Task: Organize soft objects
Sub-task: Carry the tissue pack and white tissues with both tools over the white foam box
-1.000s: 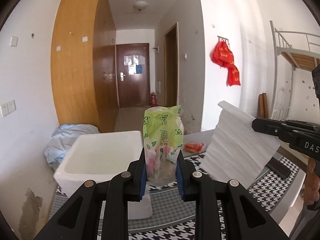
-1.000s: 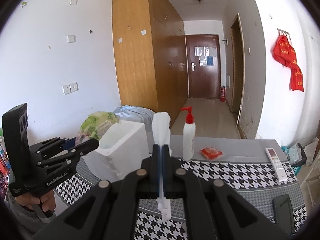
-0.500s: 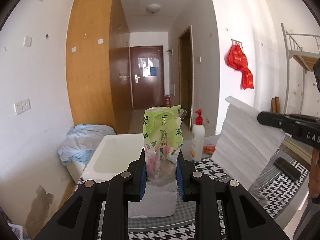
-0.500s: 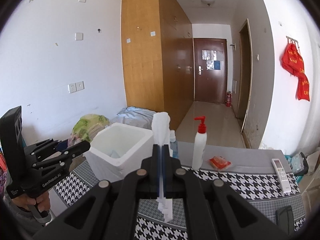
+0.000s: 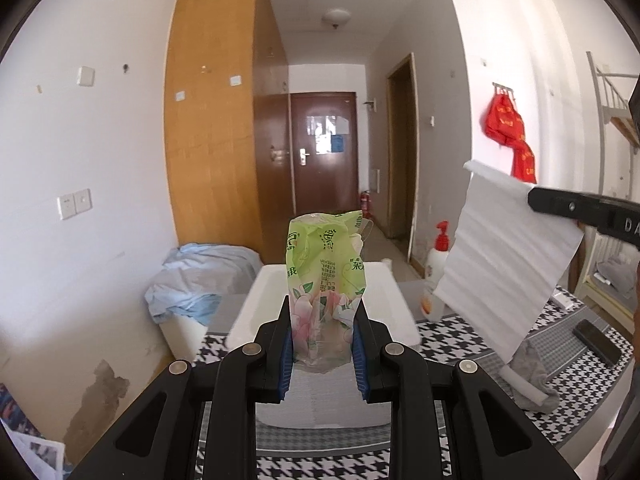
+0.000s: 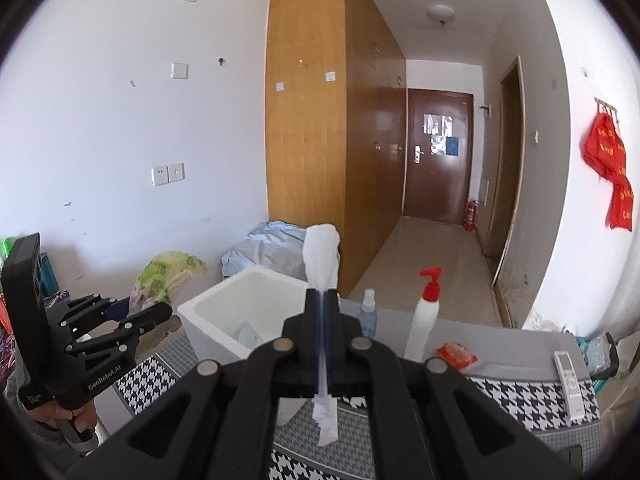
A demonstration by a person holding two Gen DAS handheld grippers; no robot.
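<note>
- Left gripper (image 5: 322, 344): jaws closed on the lower part of a green tissue pack (image 5: 326, 280); pack held upright, in the air, in line with the white foam box (image 5: 256, 312) beyond it; whether it is already above the opening cannot be told from this view.
- Right gripper (image 6: 321, 344): jaws pinched narrow on a white foam sheet (image 6: 320, 256); sheet seen edge-on in the right wrist view, its top end curled above the fingers and its bottom end hanging below them.
- Foam box: open-topped, standing on the checked tablecloth (image 6: 532, 396) at the left end of the table; something pale already lies inside it.
- Nearby items: small spray bottle (image 6: 367, 316) and pump bottle (image 6: 424, 320) just beside the box; orange packet (image 6: 456, 354), remote control (image 6: 568, 376) and grey cloth (image 5: 532, 372) farther along.
- Step in hand (judgement): carrying both soft items to the box; neither yet released.
- Good practice: bring the pack squarely above the opening before letting go; lower it past the rim, since a light pack may tip out; keep the sheet clear of the bottles, as its hanging end could knock them over; deposit one item at a time.
</note>
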